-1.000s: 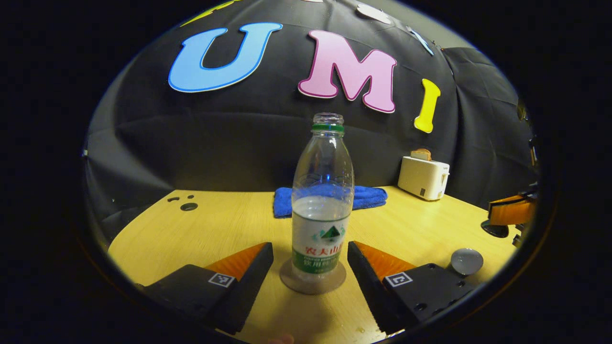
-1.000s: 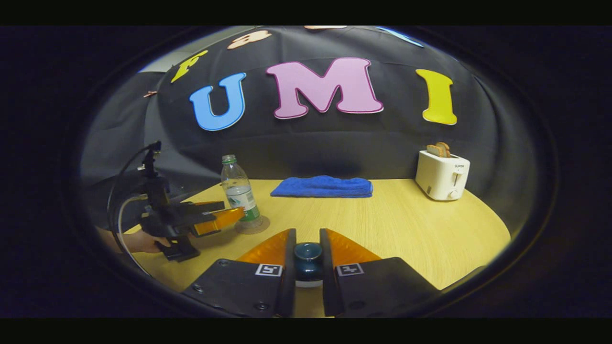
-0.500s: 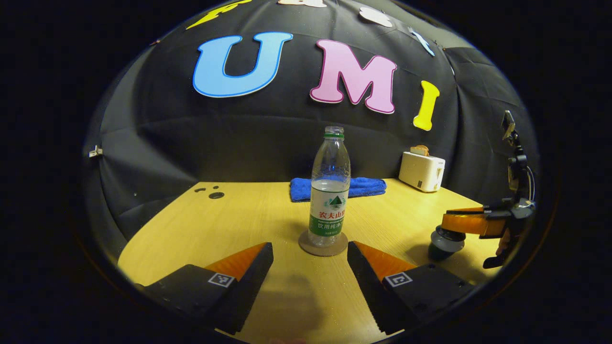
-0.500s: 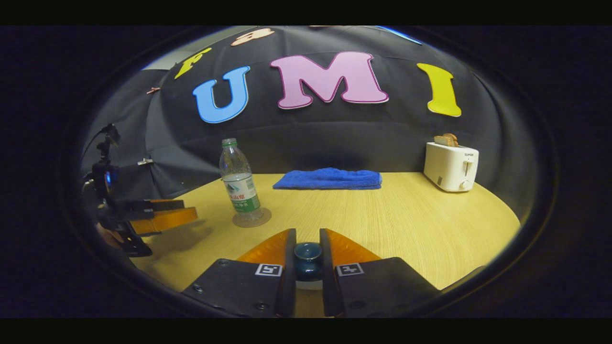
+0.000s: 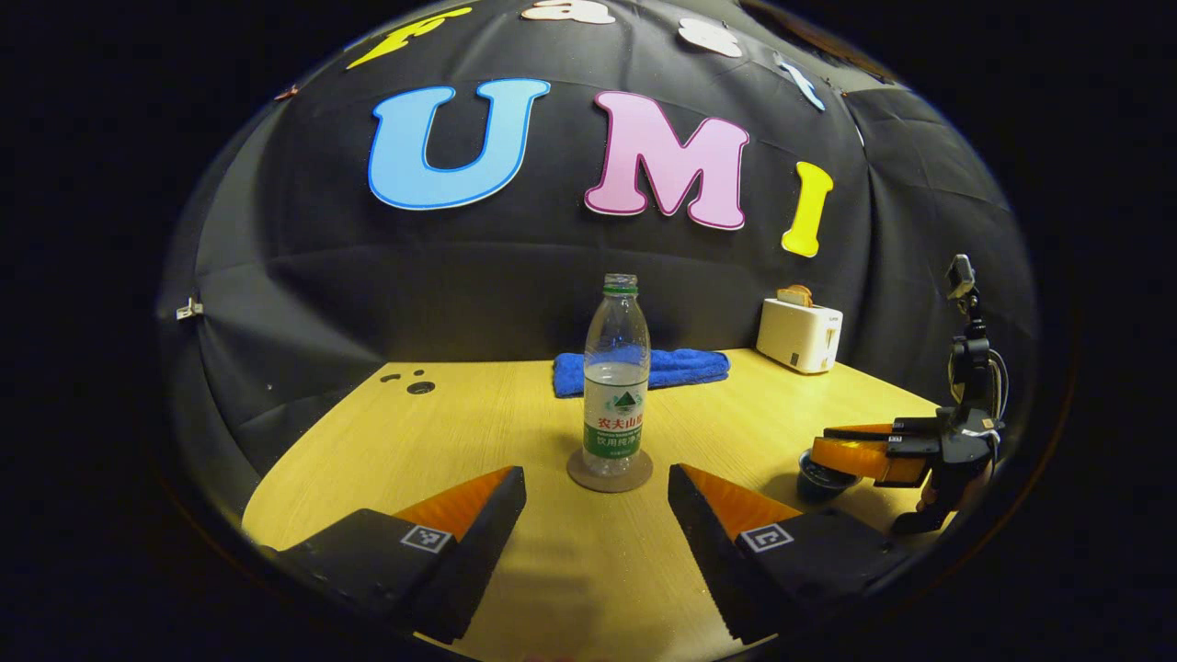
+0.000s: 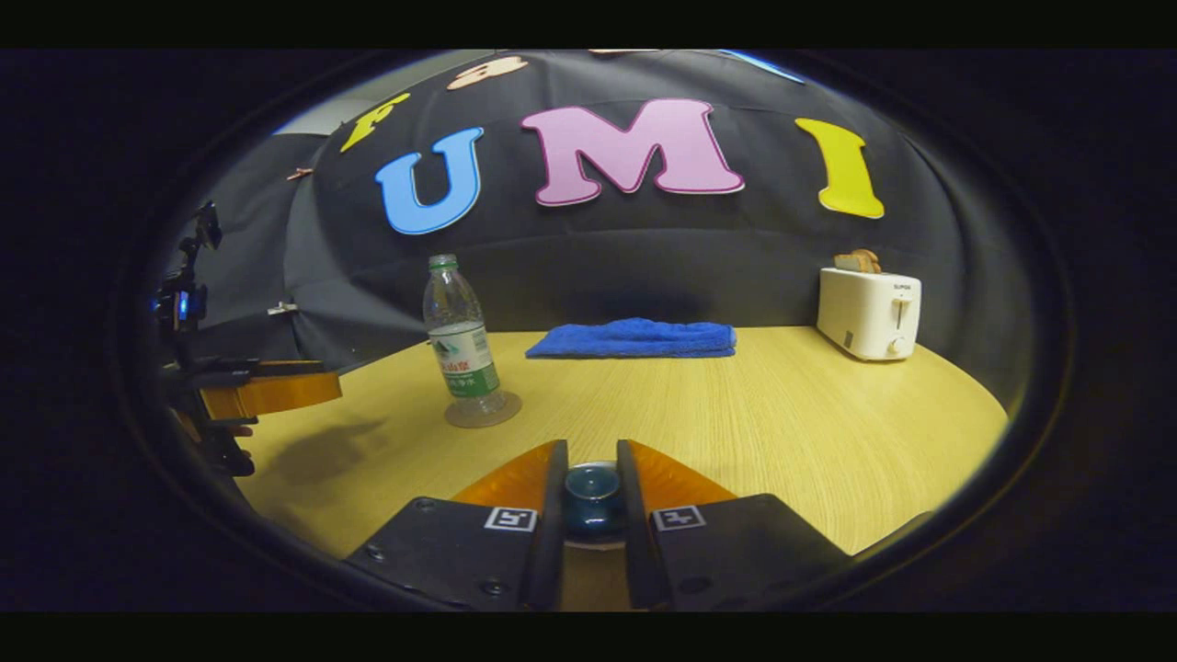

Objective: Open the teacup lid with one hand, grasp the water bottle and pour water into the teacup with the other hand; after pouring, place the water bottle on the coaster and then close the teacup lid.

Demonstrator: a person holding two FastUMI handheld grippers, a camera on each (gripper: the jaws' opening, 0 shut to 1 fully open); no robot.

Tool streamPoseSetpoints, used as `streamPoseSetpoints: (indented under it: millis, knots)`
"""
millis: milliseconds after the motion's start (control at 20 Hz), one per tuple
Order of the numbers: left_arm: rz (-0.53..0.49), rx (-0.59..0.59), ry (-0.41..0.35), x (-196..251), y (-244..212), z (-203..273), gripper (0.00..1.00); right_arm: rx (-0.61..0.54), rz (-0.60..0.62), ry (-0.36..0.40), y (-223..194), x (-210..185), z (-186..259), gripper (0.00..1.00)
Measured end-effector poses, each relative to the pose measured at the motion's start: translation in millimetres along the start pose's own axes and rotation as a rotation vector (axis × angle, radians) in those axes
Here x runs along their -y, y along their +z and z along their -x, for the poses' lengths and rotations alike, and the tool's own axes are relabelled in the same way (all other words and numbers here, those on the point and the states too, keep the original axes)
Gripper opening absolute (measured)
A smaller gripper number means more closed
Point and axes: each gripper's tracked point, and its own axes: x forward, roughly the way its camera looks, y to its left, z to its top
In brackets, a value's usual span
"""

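Observation:
The clear water bottle stands upright and uncapped on the round coaster, partly full. My left gripper is open a short way in front of it, touching nothing. In the right gripper view the bottle and coaster sit at mid left, with the left gripper apart from them. My right gripper is shut on the dark knob of the teacup lid. From the left gripper view, the right gripper sits low over the dark teacup.
A folded blue cloth lies at the table's back edge. A white toaster holding bread stands at the back right. The wooden table has open surface between cloth and teacup. Small holes mark the far left corner.
My left gripper has drawn back from the bottle, which stays on the coaster. My right gripper has come down with the lid onto the teacup.

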Motion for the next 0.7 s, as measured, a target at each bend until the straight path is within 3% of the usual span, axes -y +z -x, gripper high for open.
streamPoseSetpoints:
  millis: [200, 250, 350, 400, 700]
  knots:
    - [0.01, -0.005, 0.004, 6, 3, 5, 0.98, 0.026, 0.005, 0.001, 11, 3, 5, 0.4]
    - [0.014, -0.01, 0.009, 6, 6, 11, 0.98, 0.024, -0.004, 0.002, 19, 3, 10, 0.58]
    - [0.019, -0.014, 0.031, 6, 22, 27, 0.98, 0.037, -0.005, -0.001, 42, 3, 23, 0.76]
    - [0.024, -0.011, 0.045, 6, 32, 34, 0.98, 0.043, -0.011, -0.001, 56, 3, 32, 0.98]
    - [0.002, 0.041, 0.162, 19, 106, 84, 0.98, 0.115, 0.061, -0.042, 147, 9, 89, 0.99]
